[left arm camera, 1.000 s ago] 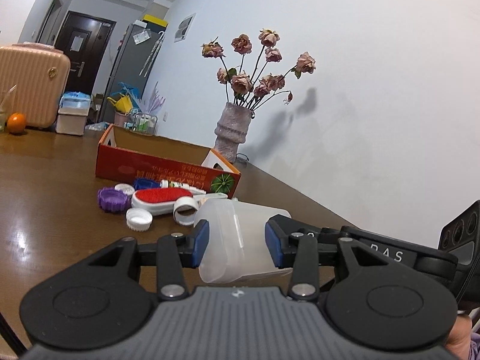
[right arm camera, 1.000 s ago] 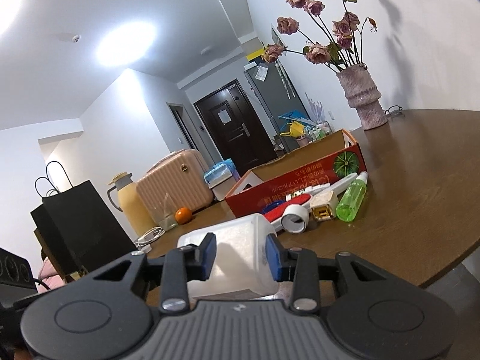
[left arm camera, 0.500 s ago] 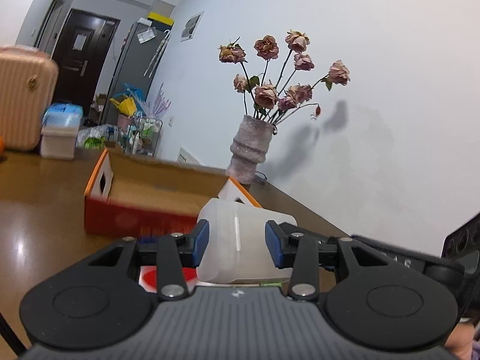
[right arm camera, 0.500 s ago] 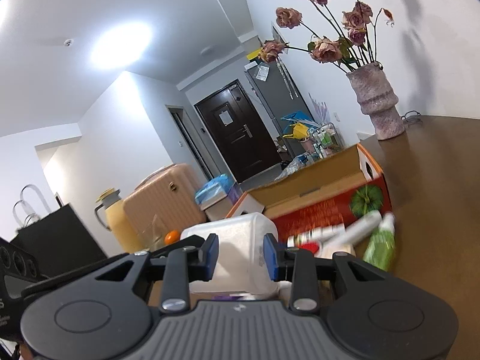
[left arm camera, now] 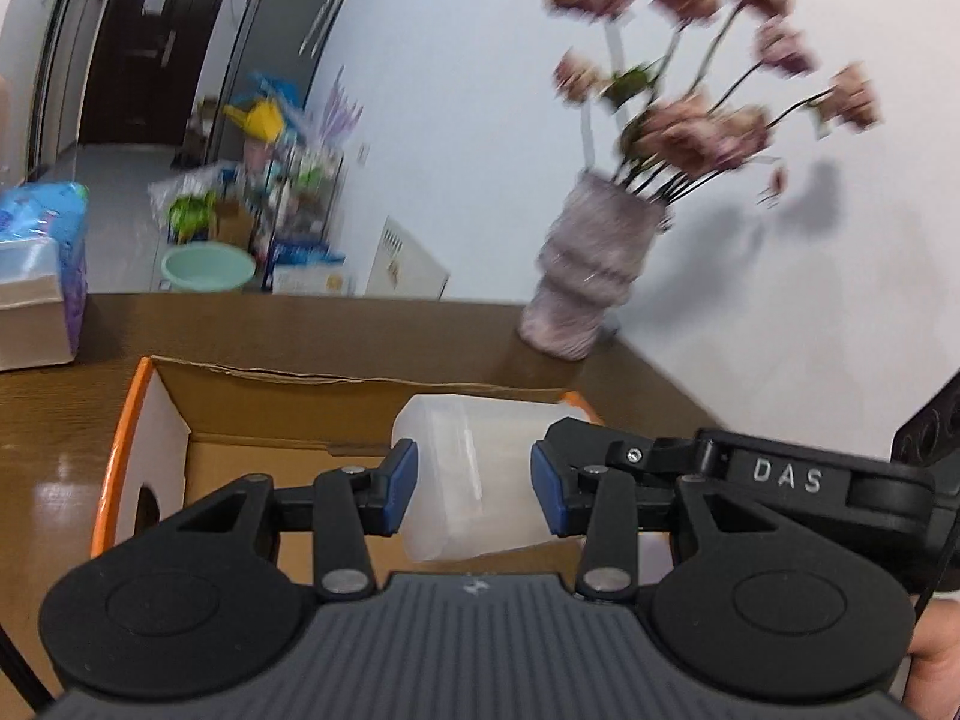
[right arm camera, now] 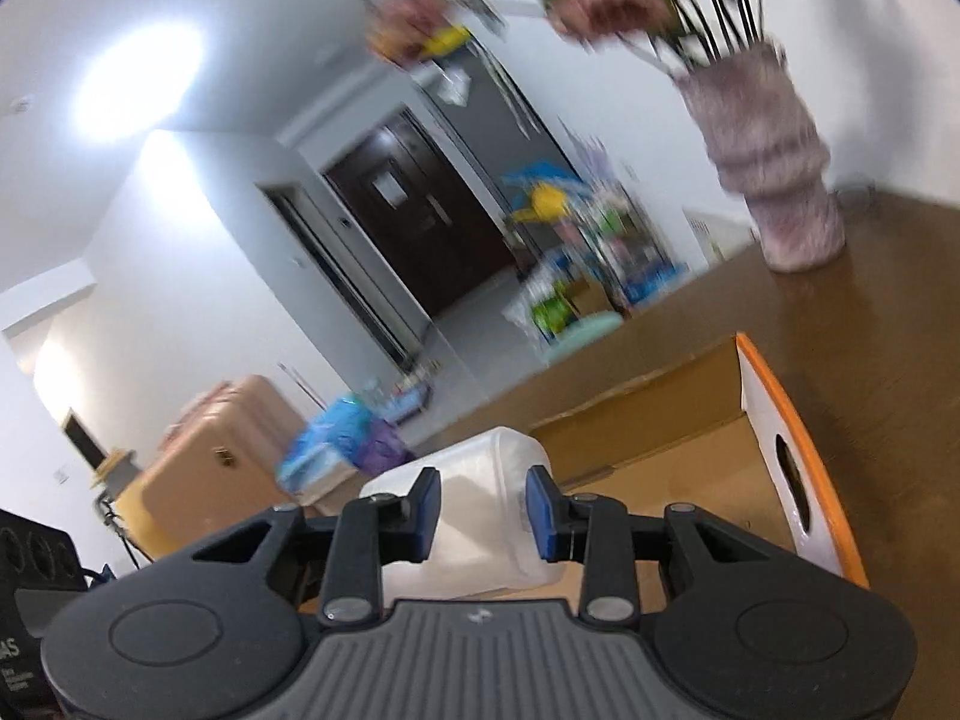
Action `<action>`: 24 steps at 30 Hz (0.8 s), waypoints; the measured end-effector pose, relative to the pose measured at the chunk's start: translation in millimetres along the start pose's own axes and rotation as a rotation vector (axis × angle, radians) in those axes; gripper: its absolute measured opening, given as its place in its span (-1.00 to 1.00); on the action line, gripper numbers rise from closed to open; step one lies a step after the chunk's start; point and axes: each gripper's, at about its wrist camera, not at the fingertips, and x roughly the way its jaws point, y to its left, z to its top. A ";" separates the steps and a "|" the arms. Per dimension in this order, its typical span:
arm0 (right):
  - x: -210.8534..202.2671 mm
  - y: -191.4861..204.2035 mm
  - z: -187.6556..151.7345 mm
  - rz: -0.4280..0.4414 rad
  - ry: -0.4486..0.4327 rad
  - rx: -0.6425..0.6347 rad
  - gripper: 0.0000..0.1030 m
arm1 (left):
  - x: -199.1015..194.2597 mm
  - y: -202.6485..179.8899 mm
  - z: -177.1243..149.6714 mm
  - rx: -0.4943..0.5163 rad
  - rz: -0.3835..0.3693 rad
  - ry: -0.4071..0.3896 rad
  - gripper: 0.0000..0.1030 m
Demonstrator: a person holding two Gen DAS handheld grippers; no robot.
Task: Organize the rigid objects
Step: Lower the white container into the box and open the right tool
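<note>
A translucent white plastic container [left arm camera: 480, 468] hangs in the air over the open cardboard box [left arm camera: 258, 414], carried by both grippers. My left gripper [left arm camera: 474, 489] is shut on one end of it, blue pads pressed on both sides. My right gripper [right arm camera: 483, 510] is shut on the other end of the same container [right arm camera: 474, 504]. In the right wrist view the cardboard box [right arm camera: 690, 438] with its orange rim lies just beyond and to the right of the container. The part of the box's brown floor that shows is bare. The right gripper's black body [left arm camera: 780, 480] reaches in from the right in the left wrist view.
A ribbed pink vase [left arm camera: 591, 276] of dried roses stands on the brown table [left arm camera: 54, 420] behind the box, near the white wall. A tissue pack [left arm camera: 36, 276] sits at the table's far left. A peach suitcase [right arm camera: 222, 456] stands further back. Clutter and a dark door lie beyond the table.
Both grippers have carried the container forward from the near table, over the small items and the box's red front wall, to above the box's inside. The vase looks much closer.
</note>
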 end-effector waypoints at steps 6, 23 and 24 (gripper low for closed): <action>82.5 -41.9 19.5 -0.041 0.151 0.147 -0.39 | 73.0 35.1 16.9 -0.038 0.062 0.167 -0.19; 121.3 -49.9 27.9 -0.152 0.199 0.142 -0.44 | 97.4 59.8 15.8 -0.093 0.090 0.254 0.38; 114.0 -46.7 32.3 -0.162 0.189 0.124 -0.44 | 89.9 56.3 18.5 -0.077 0.093 0.247 0.40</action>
